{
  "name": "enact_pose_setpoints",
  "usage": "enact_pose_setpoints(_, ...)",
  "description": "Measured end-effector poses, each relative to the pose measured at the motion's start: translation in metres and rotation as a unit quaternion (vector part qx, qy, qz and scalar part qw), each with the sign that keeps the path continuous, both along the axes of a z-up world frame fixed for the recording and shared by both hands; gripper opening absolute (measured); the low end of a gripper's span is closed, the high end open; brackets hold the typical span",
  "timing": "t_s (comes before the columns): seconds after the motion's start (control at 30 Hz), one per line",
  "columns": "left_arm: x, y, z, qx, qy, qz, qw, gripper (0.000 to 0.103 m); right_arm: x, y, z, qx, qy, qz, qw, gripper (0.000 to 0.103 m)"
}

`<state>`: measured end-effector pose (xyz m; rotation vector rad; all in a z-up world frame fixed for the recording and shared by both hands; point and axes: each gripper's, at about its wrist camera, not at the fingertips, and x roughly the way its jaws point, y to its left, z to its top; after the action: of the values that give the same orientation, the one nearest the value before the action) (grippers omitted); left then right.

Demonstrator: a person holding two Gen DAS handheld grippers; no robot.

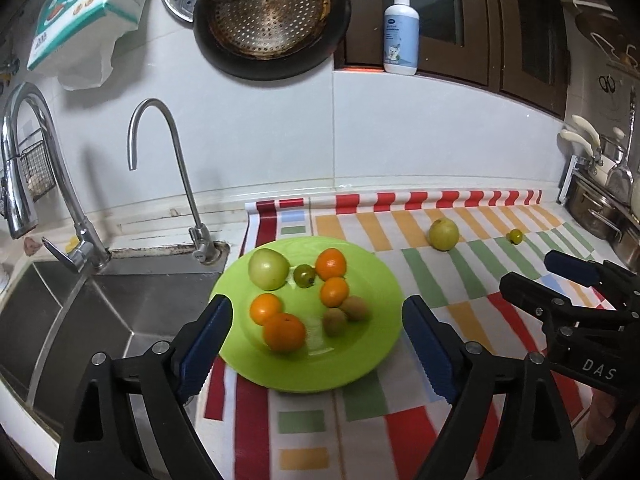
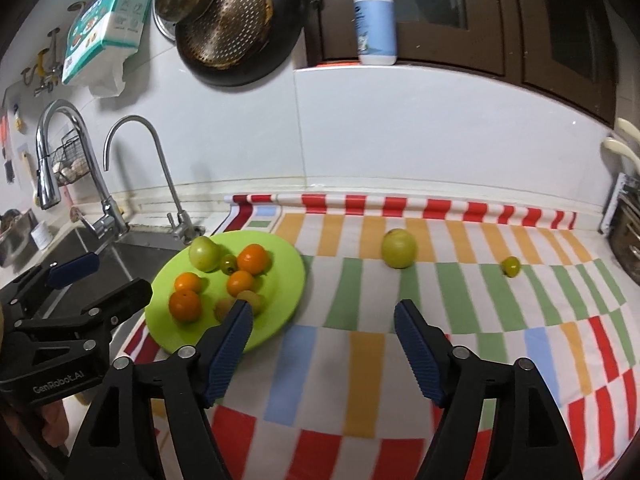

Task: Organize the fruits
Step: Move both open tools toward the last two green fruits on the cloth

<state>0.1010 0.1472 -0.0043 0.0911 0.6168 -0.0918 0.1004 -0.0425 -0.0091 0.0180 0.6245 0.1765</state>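
With both my left tool [image 1: 318,344] and right tool [image 2: 324,346] released and empty, the round yellow-green fruit [image 2: 398,248] sits loose on the striped bench cloth [image 2: 360,360] ahead of the right tool, well right of the lime-green plate [image 2: 288,280], so my right hand is nearer.

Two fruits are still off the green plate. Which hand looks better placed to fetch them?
Probably the right. Its hand-held gripper stands open and empty over the striped cloth, facing the large green fruit and small green fruit. The left hand-held gripper, also open, hangs over the plate.
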Motion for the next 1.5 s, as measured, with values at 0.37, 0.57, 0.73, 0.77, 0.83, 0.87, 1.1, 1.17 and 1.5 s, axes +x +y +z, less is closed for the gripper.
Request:
enact_pose_setpoints(0.37, -0.015, -0.048, 0.013, 0.009, -0.027, 0.002, 0.9996, 0.098, -0.016, -0.052, 0.015, -0.008, -0.024, -0.019, 0.999, 0.082)
enact_pose_setpoints(0.57, -0.018, -0.073, 0.019, 0.009, -0.042, 0.007, 0.999, 0.102, -0.018, -0.081, 0.02, -0.008, -0.029, -0.029, 0.999, 0.082)
enact_pose_setpoints(0.73, -0.019, -0.092, 0.021, 0.009, -0.048, 0.009, 0.9988, 0.102, -0.017, -0.103, 0.021, -0.005, -0.033, -0.039, 0.999, 0.082)
enact_pose_setpoints(0.77, -0.018, -0.095, 0.021, 0.01, -0.05, 0.009, 0.9987, 0.102, -0.017, -0.108, 0.021, -0.006, -0.034, -0.042, 0.999, 0.082)
enact_pose_setpoints(0.83, -0.016, -0.101, 0.021, 0.013, -0.052, 0.01, 0.9985, 0.103, -0.016, -0.114, 0.021, -0.007, -0.036, -0.047, 0.998, 0.082)
enact_pose_setpoints(0.87, -0.015, -0.104, 0.021, 0.013, -0.053, 0.01, 0.9984, 0.103, -0.015, -0.118, 0.021, -0.006, -0.037, -0.048, 0.998, 0.082)
enact_pose_setpoints(1.1, 0.001, -0.126, 0.02, 0.018, -0.058, 0.008, 0.9981, 0.103, 0.0, -0.143, 0.018, -0.005, -0.035, -0.065, 0.997, 0.082)
enact_pose_setpoints(1.17, 0.01, -0.134, 0.019, 0.022, -0.059, 0.007, 0.998, 0.103, 0.005, -0.149, 0.016, -0.005, -0.033, -0.069, 0.997, 0.082)
enact_pose_setpoints(1.5, 0.062, -0.165, 0.002, 0.032, -0.04, -0.007, 0.9987, 0.103, 0.052, -0.178, 0.001, -0.001, -0.005, -0.089, 0.996, 0.082)
